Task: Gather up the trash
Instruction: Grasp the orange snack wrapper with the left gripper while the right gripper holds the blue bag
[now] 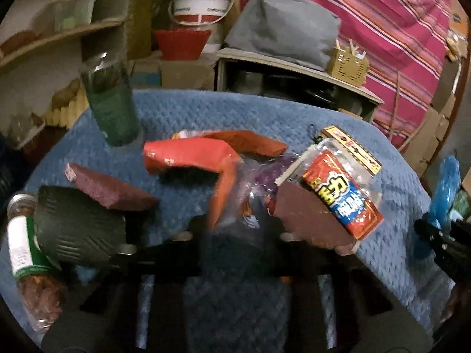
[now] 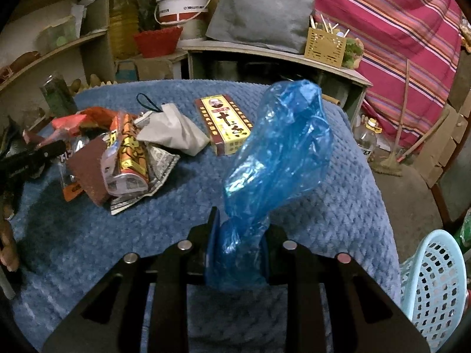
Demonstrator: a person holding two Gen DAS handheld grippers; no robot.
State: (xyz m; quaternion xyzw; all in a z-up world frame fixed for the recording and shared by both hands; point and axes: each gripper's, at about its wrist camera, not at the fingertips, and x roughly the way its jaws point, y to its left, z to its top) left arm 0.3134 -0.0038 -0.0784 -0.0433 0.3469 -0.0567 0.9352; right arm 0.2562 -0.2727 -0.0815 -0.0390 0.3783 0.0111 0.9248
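Observation:
A heap of wrappers lies on the blue-towelled table. In it are an orange-red wrapper, clear crumpled plastic and a red-and-blue packet. My left gripper stands over the heap, its brown pads apart. The orange wrapper and clear plastic lie between the pads, blurred, and no pad presses on them. The red-and-blue packet sits just outside the right-hand pad. My right gripper is shut on a blue plastic bag, which stands up from its jaws.
A yellow-and-red box and a grey pouch lie behind the heap. A green can stands at the far left, and a jar lies at the near left beside a black ridged object. A pale blue basket sits off the table's right edge.

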